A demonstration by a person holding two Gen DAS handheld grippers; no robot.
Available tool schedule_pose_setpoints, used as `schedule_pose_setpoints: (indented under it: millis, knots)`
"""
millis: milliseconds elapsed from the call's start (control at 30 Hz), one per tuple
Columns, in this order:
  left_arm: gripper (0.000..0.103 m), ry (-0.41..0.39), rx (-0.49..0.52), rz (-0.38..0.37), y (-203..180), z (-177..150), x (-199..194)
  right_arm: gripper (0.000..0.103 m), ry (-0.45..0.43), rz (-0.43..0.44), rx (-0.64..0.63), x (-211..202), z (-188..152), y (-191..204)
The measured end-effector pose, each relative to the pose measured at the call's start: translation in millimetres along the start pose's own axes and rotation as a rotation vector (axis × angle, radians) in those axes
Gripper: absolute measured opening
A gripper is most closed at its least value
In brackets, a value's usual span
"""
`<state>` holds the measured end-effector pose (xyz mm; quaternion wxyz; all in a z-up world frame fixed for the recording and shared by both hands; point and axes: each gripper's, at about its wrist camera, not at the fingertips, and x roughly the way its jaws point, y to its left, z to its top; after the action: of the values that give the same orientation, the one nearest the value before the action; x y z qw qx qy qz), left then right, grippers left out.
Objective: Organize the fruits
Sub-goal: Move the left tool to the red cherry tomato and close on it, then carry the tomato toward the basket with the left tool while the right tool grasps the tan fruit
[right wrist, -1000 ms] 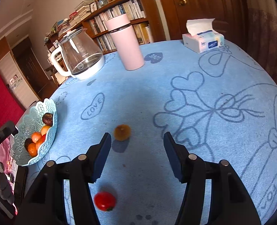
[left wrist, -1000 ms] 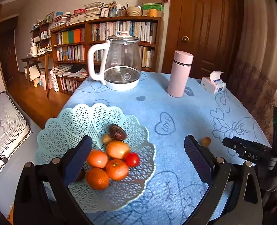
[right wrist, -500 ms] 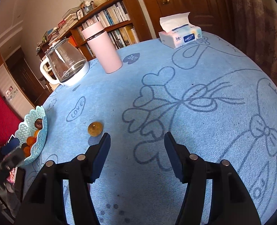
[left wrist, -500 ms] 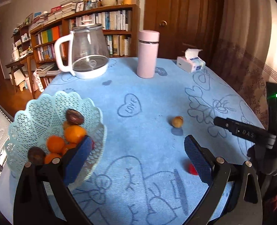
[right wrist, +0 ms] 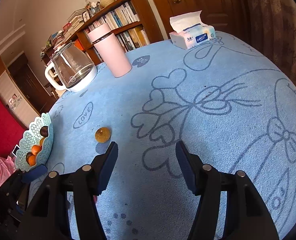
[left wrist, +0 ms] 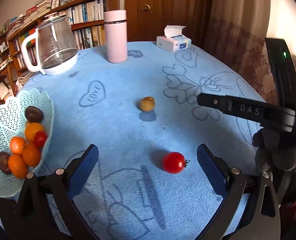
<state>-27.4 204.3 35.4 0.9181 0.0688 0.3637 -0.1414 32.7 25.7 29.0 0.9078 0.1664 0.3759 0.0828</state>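
A red cherry tomato (left wrist: 173,162) lies on the blue tablecloth between the fingers of my left gripper (left wrist: 147,161), which is open and holds nothing. Farther off sits a small brown round fruit (left wrist: 146,104), also in the right wrist view (right wrist: 102,134), just ahead and left of my right gripper (right wrist: 145,157), open and empty. A pale green lattice basket (left wrist: 1,112) at the left edge holds several oranges, a tomato and dark fruits; it shows in the right view too (right wrist: 47,128).
A glass kettle (left wrist: 53,46), a pink flask (left wrist: 115,37) and a tissue box (left wrist: 174,41) stand at the table's far side. The right gripper's body and a gloved hand (left wrist: 280,152) fill the right of the left view. Bookshelves and a door lie behind.
My left gripper swung right, away from over the basket, until the cherry tomato lies between its fingers. The right gripper turned right, so the brown fruit sits left of its fingers.
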Motion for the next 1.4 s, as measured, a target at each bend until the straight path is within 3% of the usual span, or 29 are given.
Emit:
schedule_pose_setpoints:
  millis: [133, 233, 333, 500, 667, 1200, 1400]
  knots:
    - [0.099, 0.018, 0.019, -0.011, -8.1, -2.8, 7.0, 0.06, 0.0, 0.004, 0.009, -0.2, 0.0, -1.7]
    - [0.09, 0.042, 0.025, -0.02, -11.2, -5.3, 14.3, 0.06, 0.001, 0.006, 0.01, 0.0, -0.4, -1.8]
    - [0.079, 0.061, 0.031, -0.03, -14.3, -7.8, 20.6, 0.06, 0.004, 0.008, 0.01, 1.0, -0.7, -1.8]
    - [0.05, 0.095, 0.041, -0.063, -19.3, -12.4, 30.5, 0.06, 0.008, 0.009, 0.01, 2.2, -1.6, -1.6]
    - [0.033, 0.095, 0.043, -0.098, -19.9, -14.0, 29.9, 0.06, 0.009, 0.006, 0.009, 3.2, -2.7, -1.4]
    - [0.031, 0.025, 0.002, -0.067, -2.8, -2.2, 6.9, 0.06, 0.018, -0.005, -0.007, 6.6, -3.2, 1.4]
    - [0.031, -0.015, -0.02, -0.035, 12.5, 4.0, -7.2, 0.06, 0.026, -0.001, -0.098, 11.1, 9.9, 25.6]
